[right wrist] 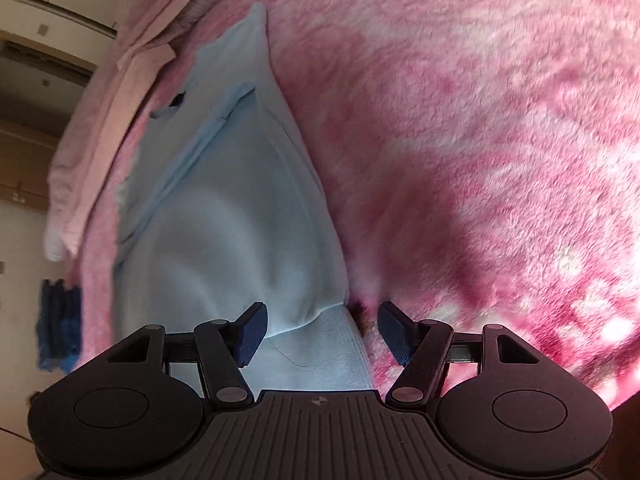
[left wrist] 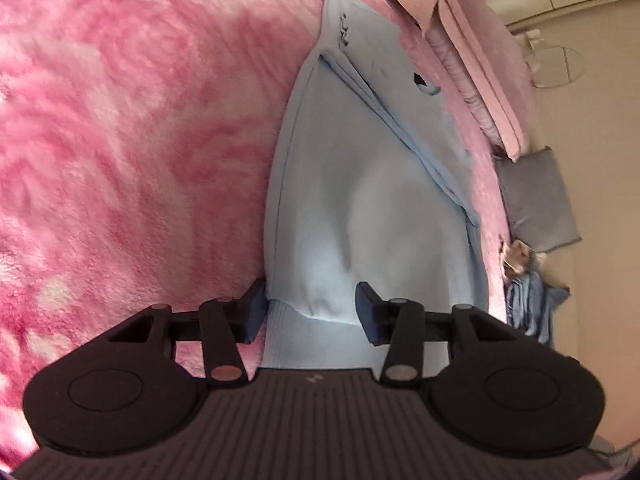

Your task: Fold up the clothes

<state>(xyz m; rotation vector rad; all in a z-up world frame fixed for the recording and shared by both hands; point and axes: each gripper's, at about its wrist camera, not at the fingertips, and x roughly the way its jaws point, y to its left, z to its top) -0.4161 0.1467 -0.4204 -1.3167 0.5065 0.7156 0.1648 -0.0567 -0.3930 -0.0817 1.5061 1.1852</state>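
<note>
Straddling the sweater hem

Your pink fluffy blanket (left wrist: 120,140) carries the light blue sweater (left wrist: 360,200), stretching away from both claws. Your left claw (left wrist: 310,312) and right claw (right wrist: 320,330) stand open, ribbed hem (right wrist: 320,352) between the jaws, ungripped.

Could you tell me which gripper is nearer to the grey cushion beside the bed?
Left: the grey cushion shows only beyond the left gripper, past the light blue garment; the right gripper view lacks it.
</note>
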